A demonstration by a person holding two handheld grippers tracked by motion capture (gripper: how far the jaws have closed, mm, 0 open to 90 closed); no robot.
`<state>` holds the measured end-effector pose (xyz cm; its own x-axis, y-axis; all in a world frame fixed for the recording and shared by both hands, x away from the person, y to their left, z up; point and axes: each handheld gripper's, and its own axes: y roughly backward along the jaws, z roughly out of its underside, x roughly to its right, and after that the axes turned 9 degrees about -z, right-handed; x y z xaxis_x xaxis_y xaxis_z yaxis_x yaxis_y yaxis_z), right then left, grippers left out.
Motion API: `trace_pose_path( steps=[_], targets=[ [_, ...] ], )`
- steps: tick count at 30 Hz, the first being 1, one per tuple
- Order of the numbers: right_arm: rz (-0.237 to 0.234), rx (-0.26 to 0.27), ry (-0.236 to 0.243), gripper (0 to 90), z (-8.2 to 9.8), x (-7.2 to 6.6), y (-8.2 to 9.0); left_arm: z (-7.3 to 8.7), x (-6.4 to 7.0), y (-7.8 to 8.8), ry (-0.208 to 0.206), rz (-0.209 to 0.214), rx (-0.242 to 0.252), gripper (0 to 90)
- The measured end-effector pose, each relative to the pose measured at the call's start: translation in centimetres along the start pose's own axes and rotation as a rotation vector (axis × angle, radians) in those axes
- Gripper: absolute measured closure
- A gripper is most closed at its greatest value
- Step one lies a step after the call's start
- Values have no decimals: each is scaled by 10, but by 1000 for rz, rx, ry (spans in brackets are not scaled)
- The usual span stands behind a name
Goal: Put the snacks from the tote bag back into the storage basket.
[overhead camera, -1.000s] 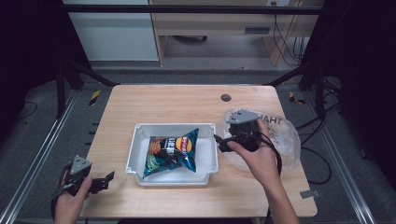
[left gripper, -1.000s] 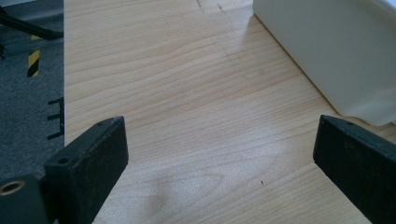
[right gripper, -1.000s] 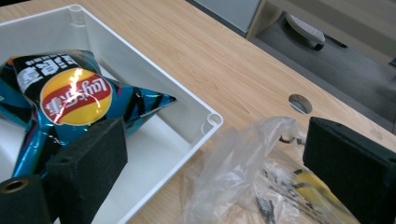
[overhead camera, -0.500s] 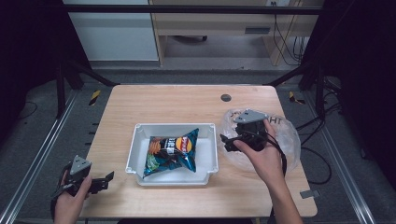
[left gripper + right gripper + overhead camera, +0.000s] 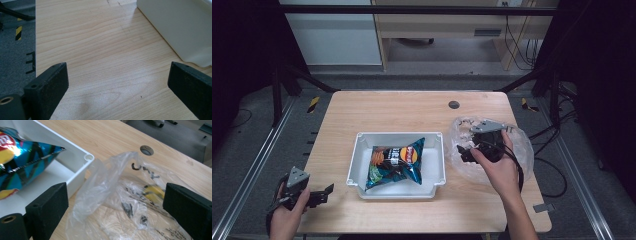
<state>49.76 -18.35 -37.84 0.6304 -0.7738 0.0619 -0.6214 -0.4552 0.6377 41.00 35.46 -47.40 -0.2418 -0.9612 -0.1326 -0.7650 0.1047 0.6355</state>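
On the right side of the bench [image 5: 412, 107], just beside the white tray [image 5: 357, 162], we are hovering our right claw [image 5: 115, 202] over the clear plastic bag [image 5: 130, 195], jaws spread wide and gripping nothing. We are judging the bag as very light, limp and slippery; its raised, crumpled fold nearest the tray is looking like the best place to pinch. Our left claw [image 5: 117, 82] is waiting wide open over bare wood near the bench's left edge. A chip packet [image 5: 394, 162] is lying in the tray.

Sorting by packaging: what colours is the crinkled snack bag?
Shiny blue and black crinkled snack bag; high view.
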Motion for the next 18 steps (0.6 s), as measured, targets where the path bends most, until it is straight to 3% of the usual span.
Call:
trace_pose_path(
  steps=[18],
  targets=[
    [39, -29, -77, 88, 37, 28, -15, 1, -1, -1, 5, -15, -12, 31]
  ],
)
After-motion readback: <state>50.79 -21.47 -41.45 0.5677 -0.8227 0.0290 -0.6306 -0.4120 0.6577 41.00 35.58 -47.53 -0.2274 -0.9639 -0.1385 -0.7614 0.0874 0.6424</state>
